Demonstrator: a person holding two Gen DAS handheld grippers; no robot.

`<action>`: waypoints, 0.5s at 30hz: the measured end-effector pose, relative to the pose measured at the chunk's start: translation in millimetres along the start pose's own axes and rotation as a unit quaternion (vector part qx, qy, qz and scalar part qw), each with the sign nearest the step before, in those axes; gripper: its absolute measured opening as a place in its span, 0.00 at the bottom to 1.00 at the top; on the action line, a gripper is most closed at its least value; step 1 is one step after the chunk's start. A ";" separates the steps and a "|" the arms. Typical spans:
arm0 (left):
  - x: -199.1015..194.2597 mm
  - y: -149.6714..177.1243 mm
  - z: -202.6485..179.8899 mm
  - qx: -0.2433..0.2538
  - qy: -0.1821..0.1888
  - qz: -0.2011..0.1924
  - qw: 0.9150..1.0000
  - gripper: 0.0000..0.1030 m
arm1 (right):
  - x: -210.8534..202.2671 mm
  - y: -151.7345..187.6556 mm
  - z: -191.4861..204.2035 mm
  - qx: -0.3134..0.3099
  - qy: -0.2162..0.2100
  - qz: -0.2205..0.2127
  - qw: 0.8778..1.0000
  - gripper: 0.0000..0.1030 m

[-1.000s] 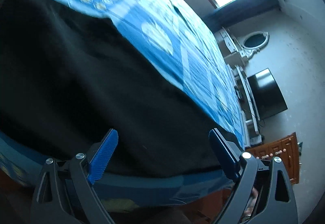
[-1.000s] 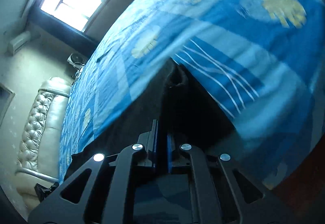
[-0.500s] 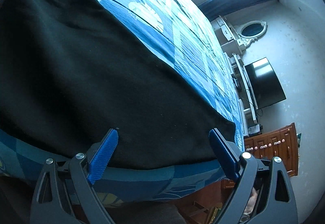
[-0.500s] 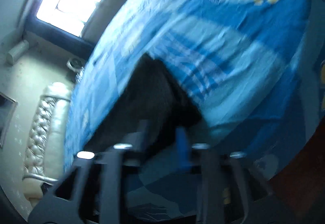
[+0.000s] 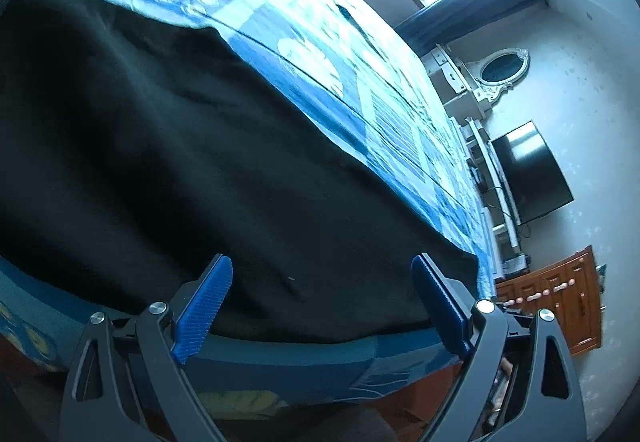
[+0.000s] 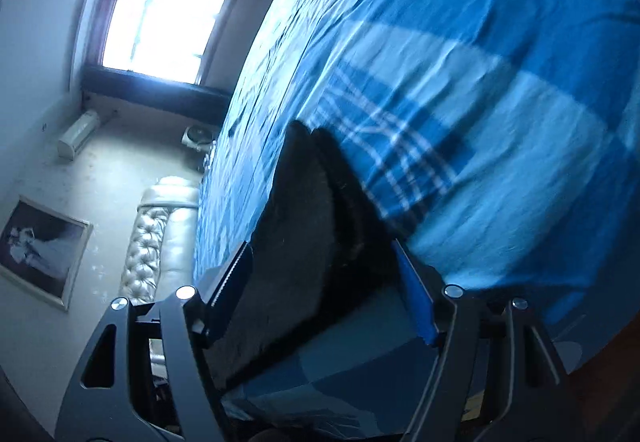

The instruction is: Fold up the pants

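The black pants (image 5: 192, 161) lie spread flat on the bed's blue patterned sheet (image 5: 360, 81), near its front edge. A second ago the right gripper (image 6: 320, 294) had its jaws pinched together at the cloth's corner; they have just been opening and now stand wide, with the end of the pants (image 6: 304, 226) lying between them but not pressed by the pads. The left gripper (image 5: 320, 302) is as before: jaws wide, holding nothing, just short of the pants' near hem. The cloth looks smooth, with one soft crease near the hem
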State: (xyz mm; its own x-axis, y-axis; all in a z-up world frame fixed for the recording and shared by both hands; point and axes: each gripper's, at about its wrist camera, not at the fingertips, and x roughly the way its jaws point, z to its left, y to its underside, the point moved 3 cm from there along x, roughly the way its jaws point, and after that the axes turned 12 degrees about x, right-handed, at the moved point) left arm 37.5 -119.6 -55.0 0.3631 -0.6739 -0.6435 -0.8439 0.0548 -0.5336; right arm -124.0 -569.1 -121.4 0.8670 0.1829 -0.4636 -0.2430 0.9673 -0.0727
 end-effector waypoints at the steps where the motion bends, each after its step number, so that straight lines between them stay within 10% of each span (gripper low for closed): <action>1: -1.4 -1.5 3.0 0.000 -0.004 -0.002 1.000 0.87 | 1.5 1.1 0.7 -0.003 0.004 -0.001 1.000 0.64; 5: -7.3 -3.3 24.2 -0.022 -0.015 -0.001 1.000 0.87 | 9.2 3.1 0.0 -0.010 0.032 0.002 0.999 0.16; 15: -15.4 -1.4 27.5 -0.026 -0.005 -0.012 1.000 0.87 | 7.1 -1.9 31.0 -0.083 0.062 -0.022 0.994 0.13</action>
State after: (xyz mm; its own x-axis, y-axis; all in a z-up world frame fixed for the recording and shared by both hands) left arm 44.0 -89.0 -59.4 0.3876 -0.6678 -0.6355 -0.8542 -0.0009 -0.5200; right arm -103.9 -564.2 -97.2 0.8205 0.1074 -0.5614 -0.2832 0.9295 -0.2360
